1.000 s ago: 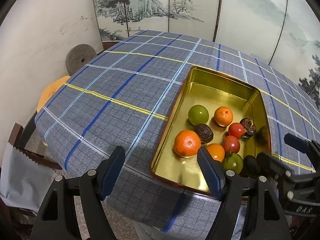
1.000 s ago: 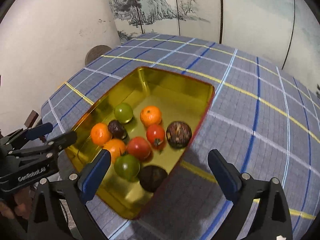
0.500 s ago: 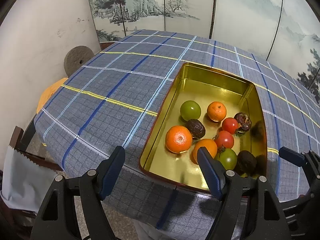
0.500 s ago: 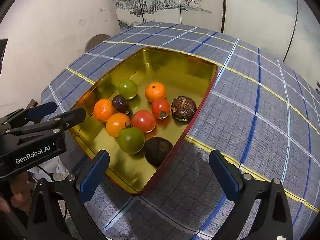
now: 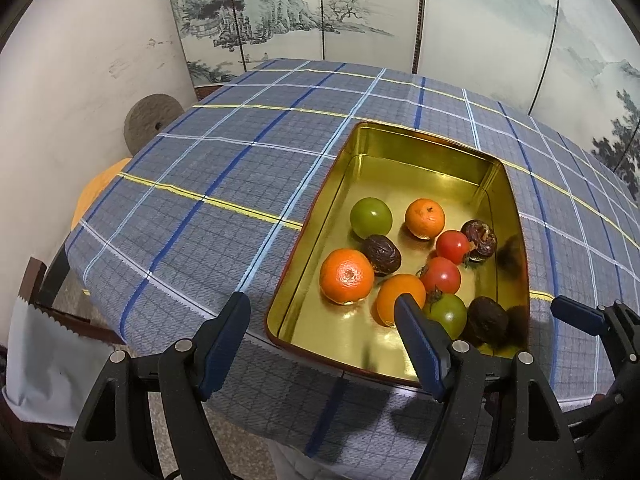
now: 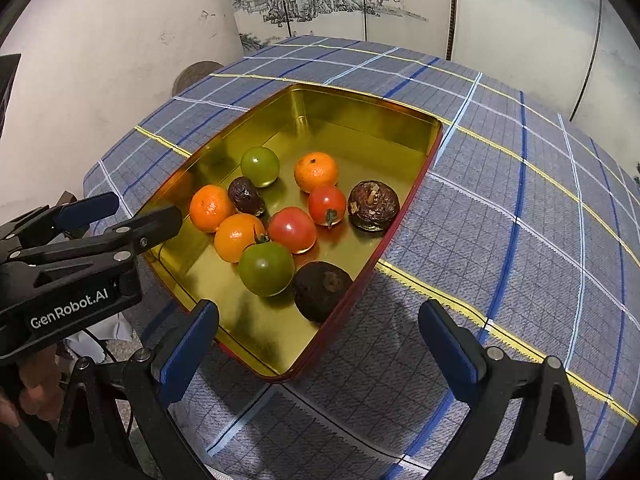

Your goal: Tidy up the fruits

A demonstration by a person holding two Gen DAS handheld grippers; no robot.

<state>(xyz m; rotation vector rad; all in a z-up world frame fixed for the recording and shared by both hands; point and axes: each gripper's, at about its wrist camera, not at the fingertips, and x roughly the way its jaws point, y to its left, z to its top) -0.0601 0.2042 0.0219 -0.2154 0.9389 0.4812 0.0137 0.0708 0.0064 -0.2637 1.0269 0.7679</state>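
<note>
A gold tin tray (image 5: 420,136) (image 6: 360,94) lies on the plaid table and holds all the fruit. In it are three oranges (image 6: 211,207), two green tomatoes (image 6: 266,268), two red tomatoes (image 6: 292,229) and three dark brown fruits (image 6: 322,285). My left gripper (image 5: 322,312) hovers open over the tray's near left corner, nothing between its fingers. My right gripper (image 6: 319,316) hangs open and empty above the tray's near right edge, just short of the nearest dark fruit (image 5: 487,322). Each gripper shows at the side of the other's view.
The blue plaid cloth (image 5: 224,184) drops off at the near edge of the table. A painted folding screen (image 5: 304,12) stands behind, and a round stone disc (image 5: 150,120) leans on the left wall. A hand (image 6: 24,384) holds the left gripper.
In the left wrist view the right gripper has drawn back from the tray's near right corner, uncovering a dark fruit. The fruit lies as before and both jaws keep their width.
</note>
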